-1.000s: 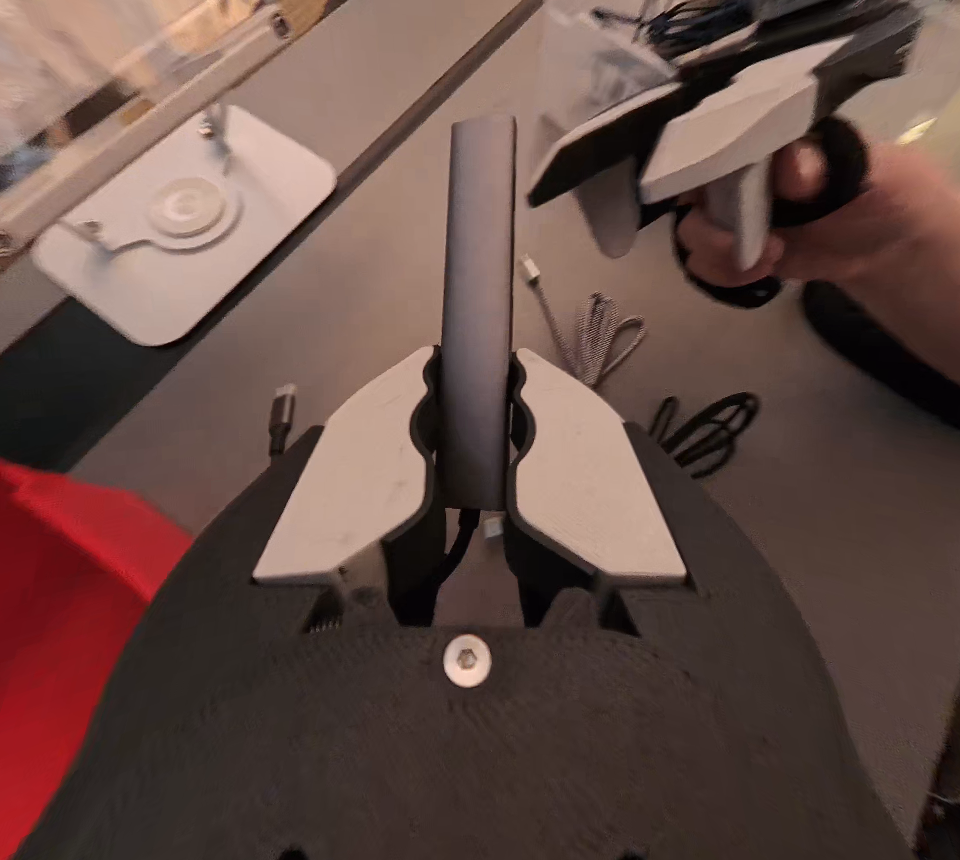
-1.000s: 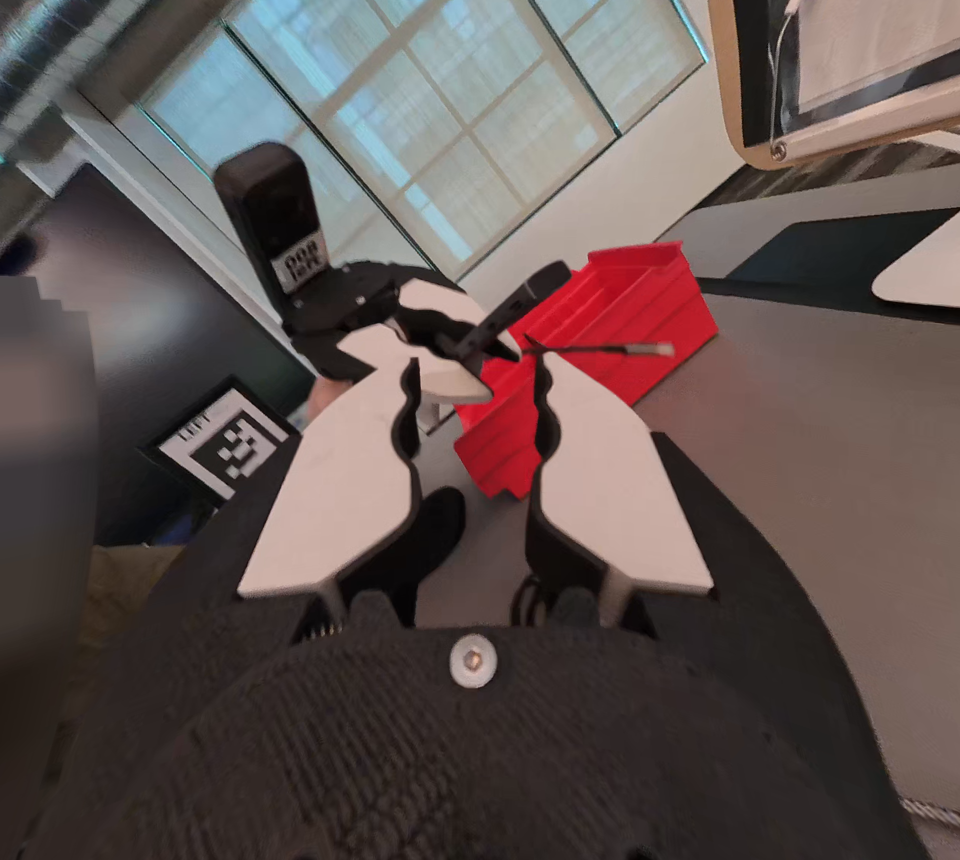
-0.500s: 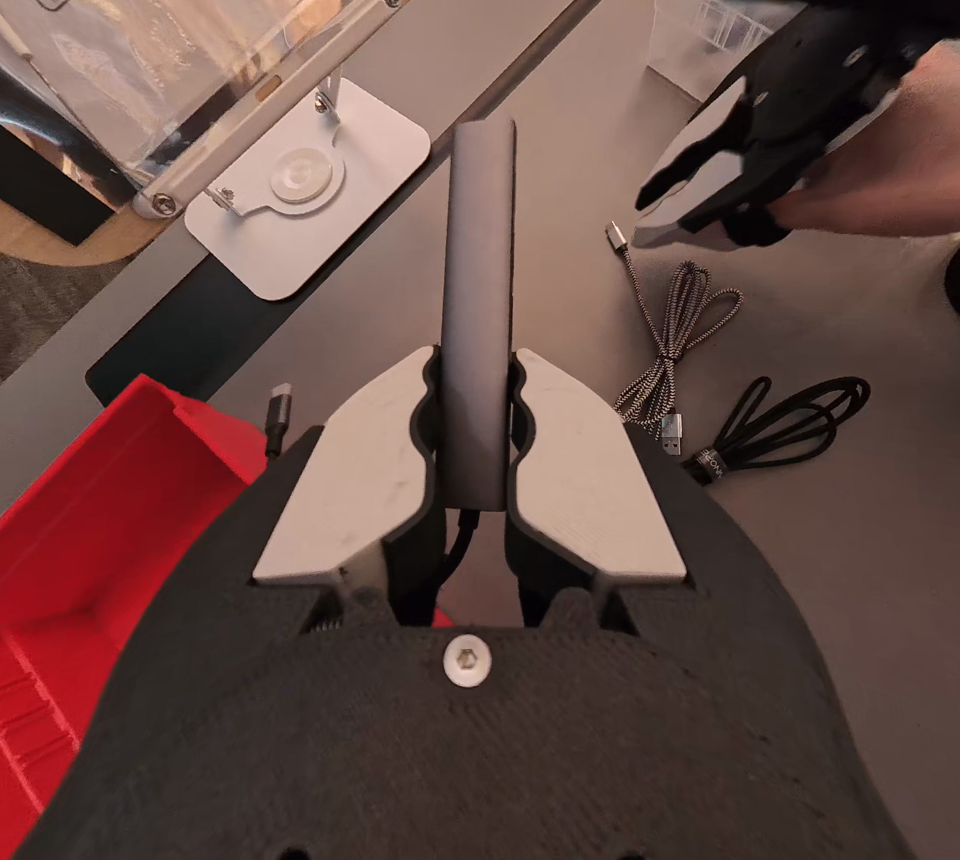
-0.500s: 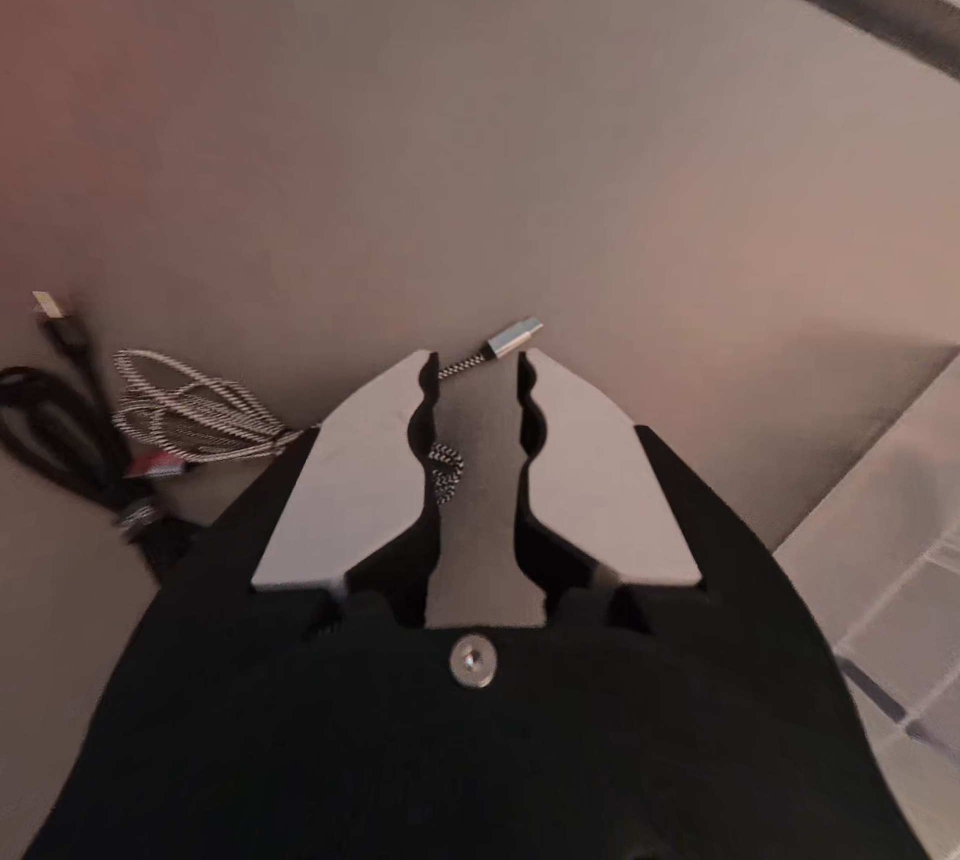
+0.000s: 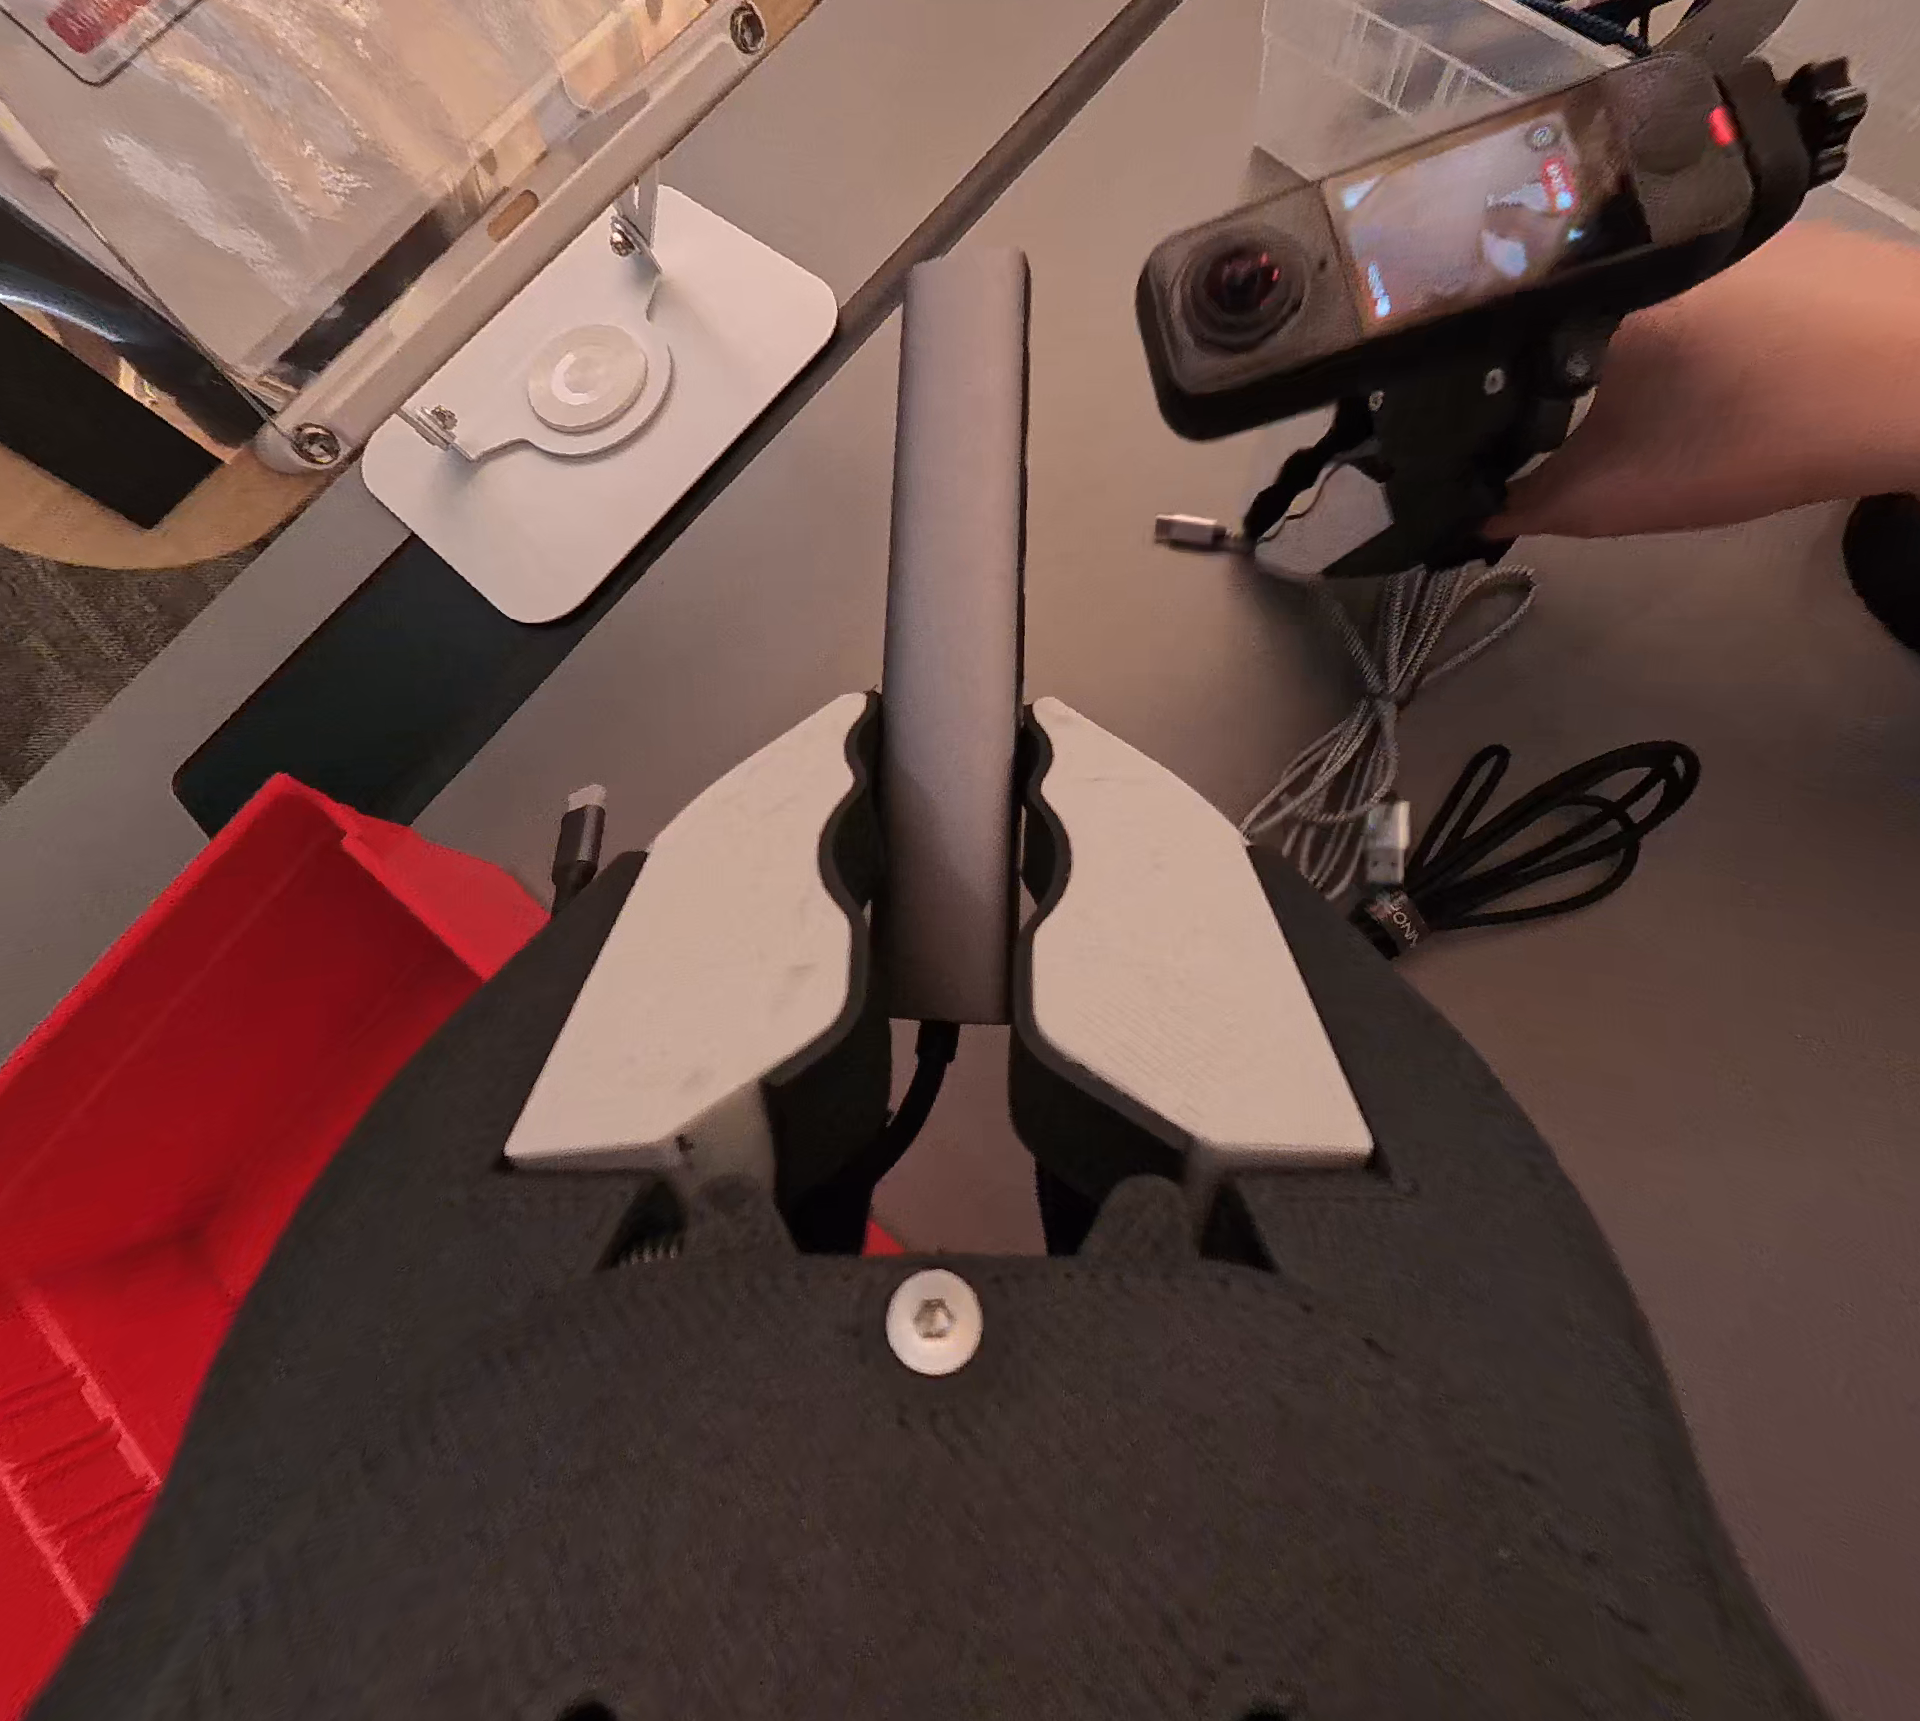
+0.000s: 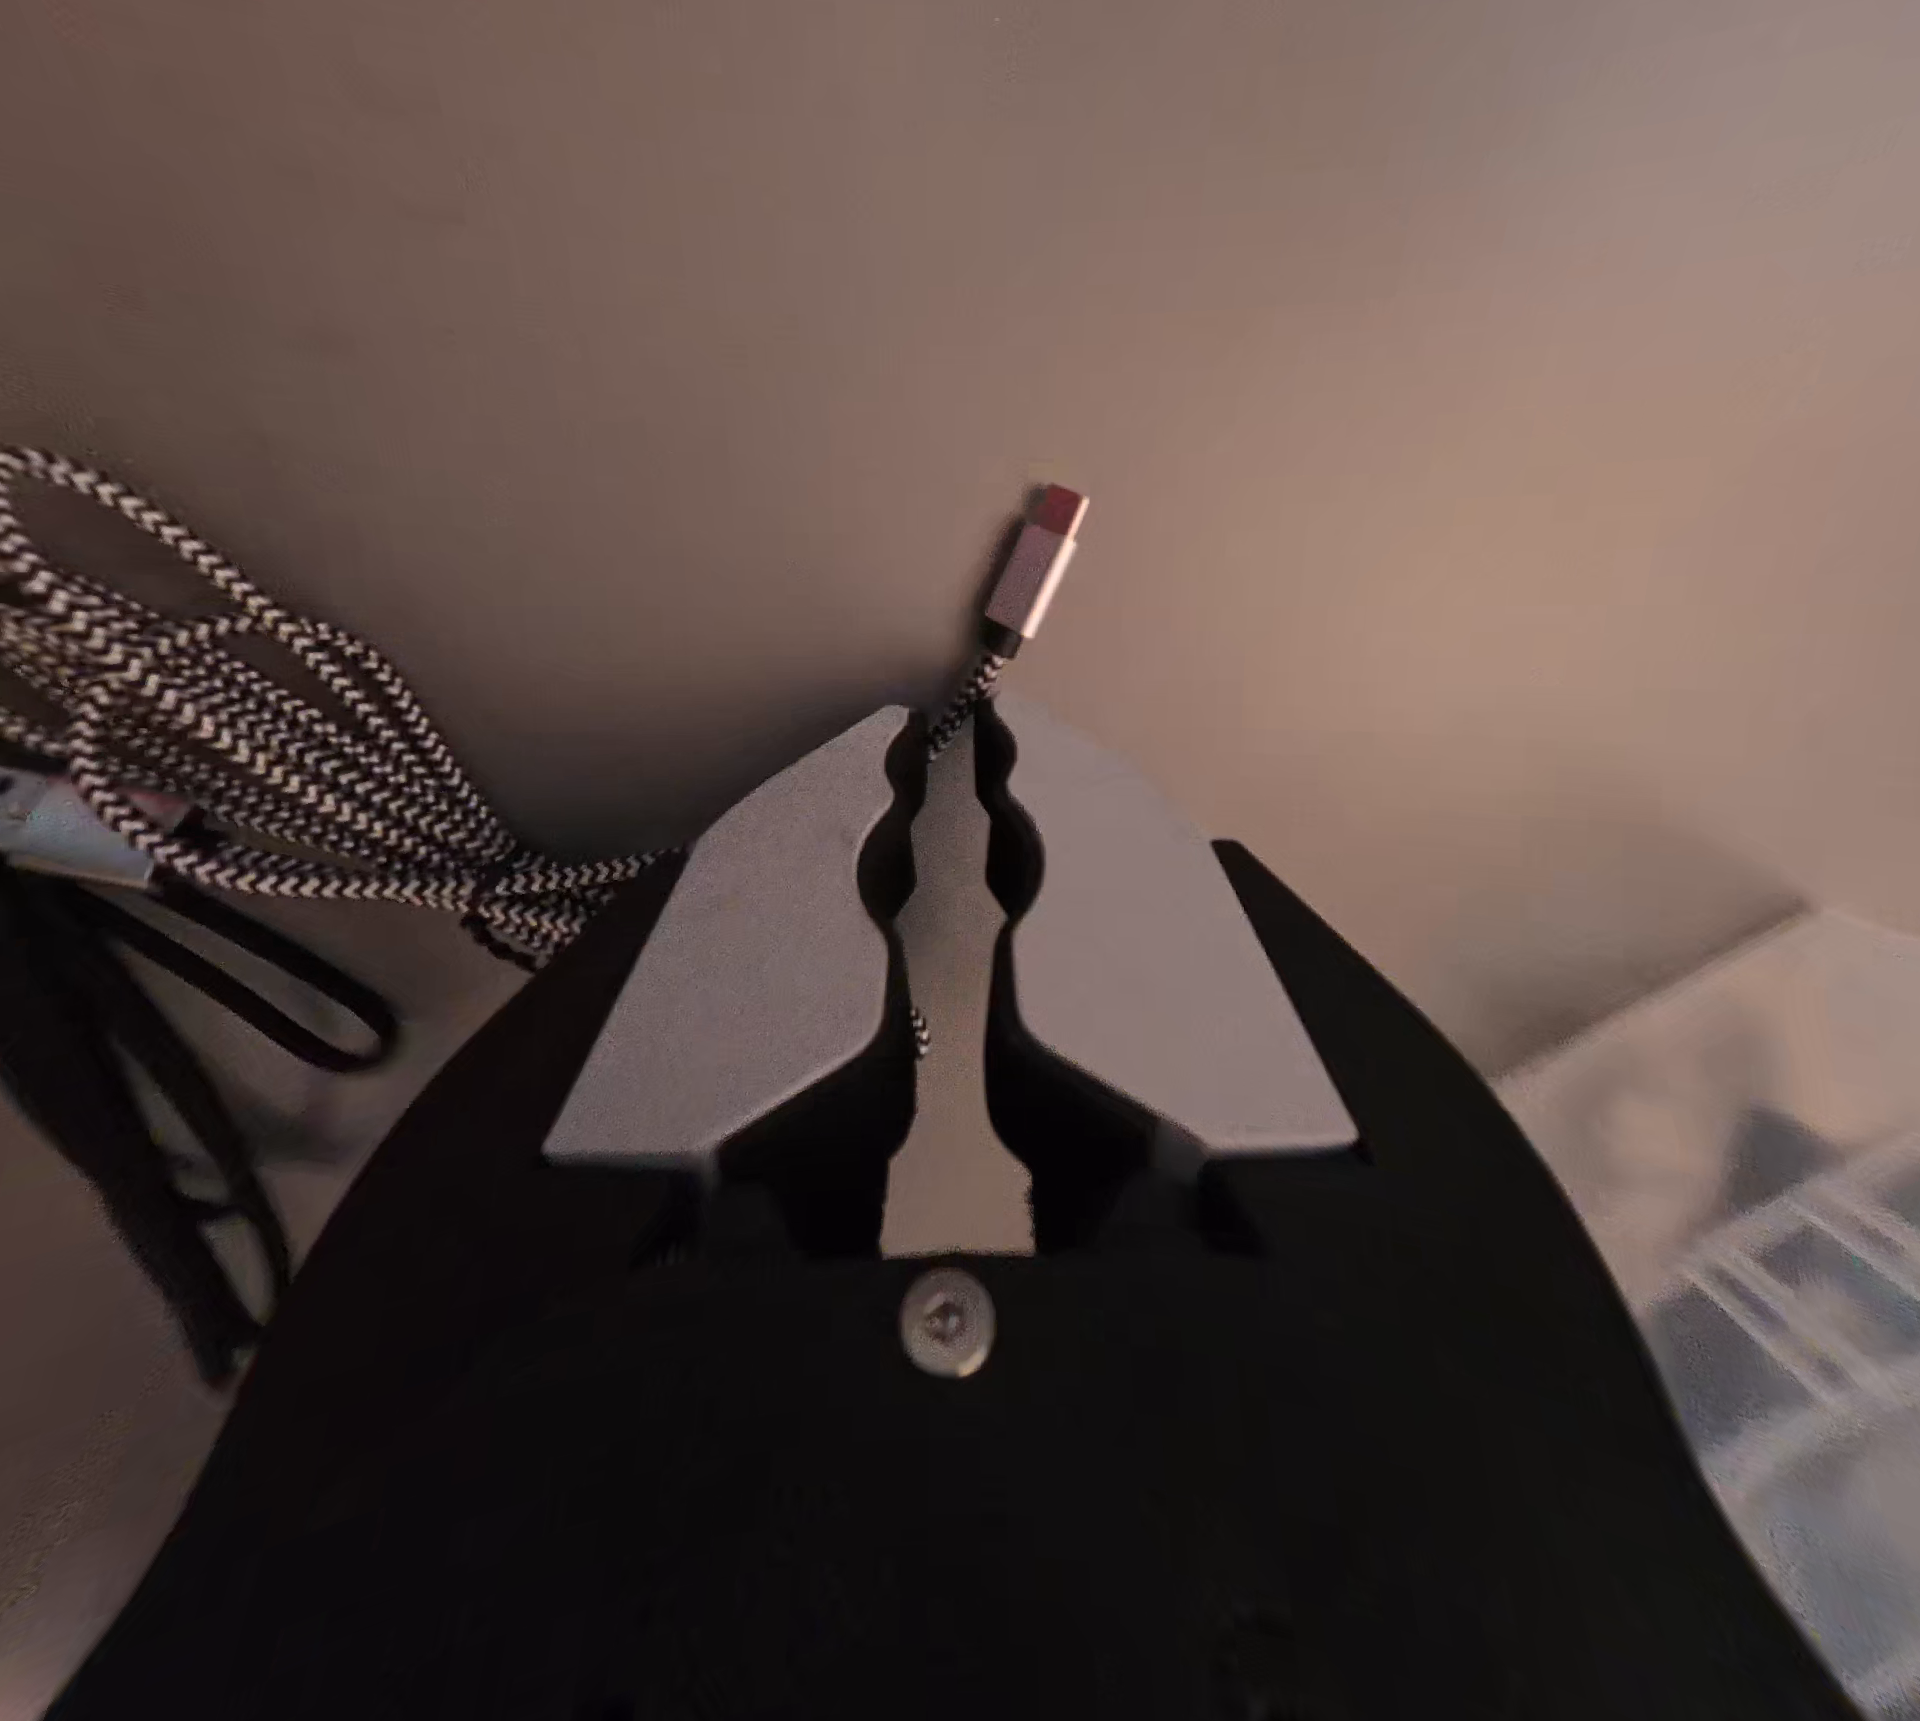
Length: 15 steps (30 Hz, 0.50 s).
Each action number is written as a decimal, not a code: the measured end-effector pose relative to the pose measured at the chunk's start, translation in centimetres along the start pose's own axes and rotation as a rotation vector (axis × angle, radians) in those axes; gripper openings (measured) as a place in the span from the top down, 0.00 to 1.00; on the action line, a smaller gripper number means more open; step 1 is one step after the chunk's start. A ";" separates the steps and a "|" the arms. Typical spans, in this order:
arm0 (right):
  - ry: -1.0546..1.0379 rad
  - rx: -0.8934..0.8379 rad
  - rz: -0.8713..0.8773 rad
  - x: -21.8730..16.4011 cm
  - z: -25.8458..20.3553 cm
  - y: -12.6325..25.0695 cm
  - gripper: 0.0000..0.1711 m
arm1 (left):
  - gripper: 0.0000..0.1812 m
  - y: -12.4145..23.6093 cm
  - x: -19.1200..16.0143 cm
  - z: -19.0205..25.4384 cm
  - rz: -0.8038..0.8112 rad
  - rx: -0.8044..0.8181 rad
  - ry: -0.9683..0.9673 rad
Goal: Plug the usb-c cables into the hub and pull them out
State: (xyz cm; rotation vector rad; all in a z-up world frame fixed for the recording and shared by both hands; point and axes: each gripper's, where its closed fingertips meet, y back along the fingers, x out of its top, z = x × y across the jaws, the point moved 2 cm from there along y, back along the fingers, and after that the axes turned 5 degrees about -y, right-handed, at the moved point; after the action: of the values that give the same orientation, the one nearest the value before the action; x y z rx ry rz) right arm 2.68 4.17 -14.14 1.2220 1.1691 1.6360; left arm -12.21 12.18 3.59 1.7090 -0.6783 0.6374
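Note:
My left gripper point(image 5: 951, 736) is shut on the dark grey hub point(image 5: 956, 528), which sticks out forward above the table. The hub's own short lead ends in a plug point(image 5: 582, 824) at the left. My right gripper point(image 6: 951, 721) has its jaws narrowed onto the black-and-white braided cable point(image 6: 312, 767) just behind its silver USB-C plug point(image 6: 1034, 570), which points forward past the fingertips. In the left wrist view the right gripper point(image 5: 1340, 518) is low over the table to the right of the hub, with the plug point(image 5: 1195, 531) pointing left toward it. A coiled black cable point(image 5: 1538, 840) lies beside the braided cable point(image 5: 1361, 705).
A red bin point(image 5: 208, 1048) sits at the near left. A tablet stand with a white base point(image 5: 603, 414) stands at the far left. A clear box of cables point(image 5: 1455, 9) stands at the far right. A hand point(image 5: 1714, 424) holds the right gripper.
The right gripper swung down from mid-air to the table and its jaws closed in around the braided cable behind the plug. The left gripper kept its hold on the hub.

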 end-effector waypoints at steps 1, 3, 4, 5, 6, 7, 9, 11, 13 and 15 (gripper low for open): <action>0.059 -0.064 -0.050 -0.6 0.6 0.4 0.95 | 0.88 0.0 0.0 0.0 -0.001 0.000 -0.002; 0.232 -0.148 -0.059 -0.8 1.2 1.3 0.96 | 0.88 0.1 0.0 -0.1 0.000 0.011 -0.005; 0.294 -0.173 -0.013 -0.4 1.2 1.7 0.97 | 0.88 0.2 0.0 -0.1 0.001 0.010 -0.005; 0.336 -0.189 0.044 0.4 1.1 2.1 0.97 | 0.88 0.2 0.0 -0.1 0.001 0.005 -0.003; 0.402 -0.165 0.088 1.0 0.5 2.4 0.97 | 0.88 0.3 0.0 0.0 0.004 0.001 -0.001; 0.493 -0.120 0.129 1.2 -0.6 2.4 0.97 | 0.88 0.3 0.0 -0.1 0.007 -0.002 0.002; 0.612 -0.136 0.209 1.7 -1.6 2.1 0.97 | 0.88 0.4 0.0 -0.2 0.008 -0.004 0.009; 0.619 -0.146 0.188 1.9 -2.0 1.3 0.97 | 0.88 0.4 -0.2 -0.3 0.004 -0.010 0.022; 0.577 -0.139 0.156 1.9 -2.1 0.5 0.97 | 0.88 -0.1 -0.5 -0.2 -0.012 -0.035 0.049; 0.550 -0.082 0.144 1.7 -2.6 -0.1 0.97 | 0.88 -0.8 -0.9 0.0 -0.038 -0.061 0.076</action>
State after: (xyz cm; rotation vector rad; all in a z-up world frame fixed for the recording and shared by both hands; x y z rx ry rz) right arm -0.28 5.20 -14.15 0.8384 1.3411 2.1921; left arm -12.31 12.45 2.41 1.6298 -0.6045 0.6448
